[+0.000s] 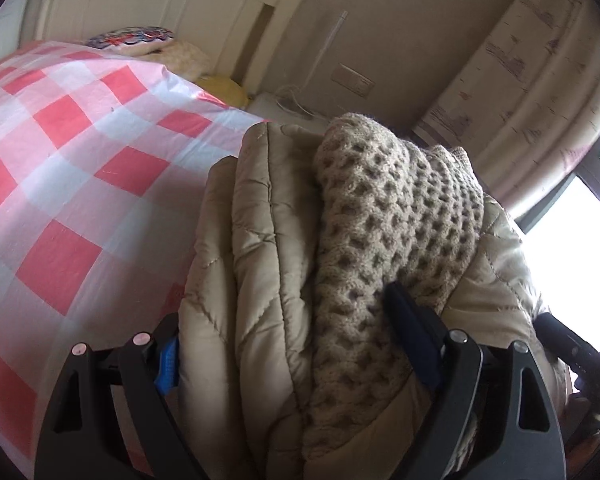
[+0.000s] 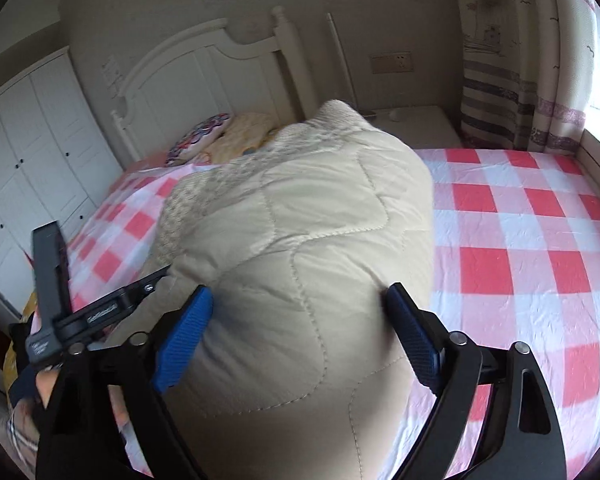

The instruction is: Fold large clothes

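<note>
**Gripping a folded quilted coat from both sides above the bed**

Holding the bundle between our two tools, we had a beige quilted coat (image 1: 260, 248) folded thick, with a honeycomb-knit lining (image 1: 396, 216) showing along its inner side. Our left gripper (image 1: 288, 344) stood spread wide around one end of the bundle: its right finger pressed into the knit, while its left blue pad (image 1: 168, 364) sat against the quilted outer layer. Our right gripper (image 2: 300, 332) was likewise spread wide, both blue pads (image 2: 184, 336) dented into the quilted shell of the same coat (image 2: 300, 220) from either side. So each tool clamped the folded garment across its full thickness.

The coat sat over the red-and-white checked bedsheet (image 2: 520, 240); whether it rested on the sheet or was lifted clear, we could not tell. Beyond it lay a patterned pillow (image 2: 204, 132) near the white headboard (image 2: 204, 76). A white wardrobe (image 2: 32, 148) stood at the left, and a patterned curtain (image 2: 512, 80) hung by the window at the right.
</note>
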A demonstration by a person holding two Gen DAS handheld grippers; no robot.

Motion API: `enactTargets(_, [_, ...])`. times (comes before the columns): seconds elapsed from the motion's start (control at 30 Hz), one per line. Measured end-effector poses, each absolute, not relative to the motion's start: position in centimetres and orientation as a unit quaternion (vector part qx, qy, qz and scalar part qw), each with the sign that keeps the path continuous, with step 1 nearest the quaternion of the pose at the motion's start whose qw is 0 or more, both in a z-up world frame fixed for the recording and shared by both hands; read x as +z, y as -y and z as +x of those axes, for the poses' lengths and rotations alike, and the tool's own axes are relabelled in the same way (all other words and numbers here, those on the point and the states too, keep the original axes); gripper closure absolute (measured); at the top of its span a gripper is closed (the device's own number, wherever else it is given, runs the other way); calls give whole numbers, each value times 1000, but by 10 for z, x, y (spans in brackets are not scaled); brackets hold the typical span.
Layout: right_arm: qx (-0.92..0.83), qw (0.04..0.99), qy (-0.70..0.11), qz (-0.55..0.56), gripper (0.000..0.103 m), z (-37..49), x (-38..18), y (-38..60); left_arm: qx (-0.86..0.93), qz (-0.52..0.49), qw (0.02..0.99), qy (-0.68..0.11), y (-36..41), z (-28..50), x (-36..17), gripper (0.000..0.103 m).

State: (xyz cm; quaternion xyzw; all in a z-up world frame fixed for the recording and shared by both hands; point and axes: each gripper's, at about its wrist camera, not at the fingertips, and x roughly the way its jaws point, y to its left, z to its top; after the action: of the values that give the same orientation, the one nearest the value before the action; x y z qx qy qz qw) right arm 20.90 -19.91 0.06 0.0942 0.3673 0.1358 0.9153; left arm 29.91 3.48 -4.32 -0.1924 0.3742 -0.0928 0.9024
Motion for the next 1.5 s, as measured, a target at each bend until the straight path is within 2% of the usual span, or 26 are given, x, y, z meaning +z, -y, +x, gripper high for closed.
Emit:
enactTargets(0.1, [141,908,-374,122,9,203,-5,210,-99,-184,908,-363,-39,283,-44,15])
enactTargets(0.27, [142,925,-338,104,9,133,3,208,-45,-115,931,-344,-45,224,-25,11])
enactTargets(0.37, [135,940,-308,53,9,77,13,199,-8,-54,949,-310,-40,173,5,10])
enactTargets(0.43, [129,949,-286,33,9,46,21,196,-30,-48,960,-275,-39,131,29,2])
enactTargets(0.57, [107,971,-212,9,6,-17,46,192,-48,-31,977,-206,-30,56,64,2])
enactTargets(0.73, [66,985,-158,-26,6,-56,52,180,-61,-5,988,-145,-3,-2,75,2])
enactTargets(0.93, [43,983,-166,-61,6,-60,29,166,-4,15,987,-160,17,-18,53,2])
enactTargets(1.2, [41,981,-190,11,6,-53,23,192,3,20,984,-179,17,-14,38,2])
enactTargets(1.5, [46,981,-191,6,6,-53,21,187,0,21,983,-181,17,-14,36,2])
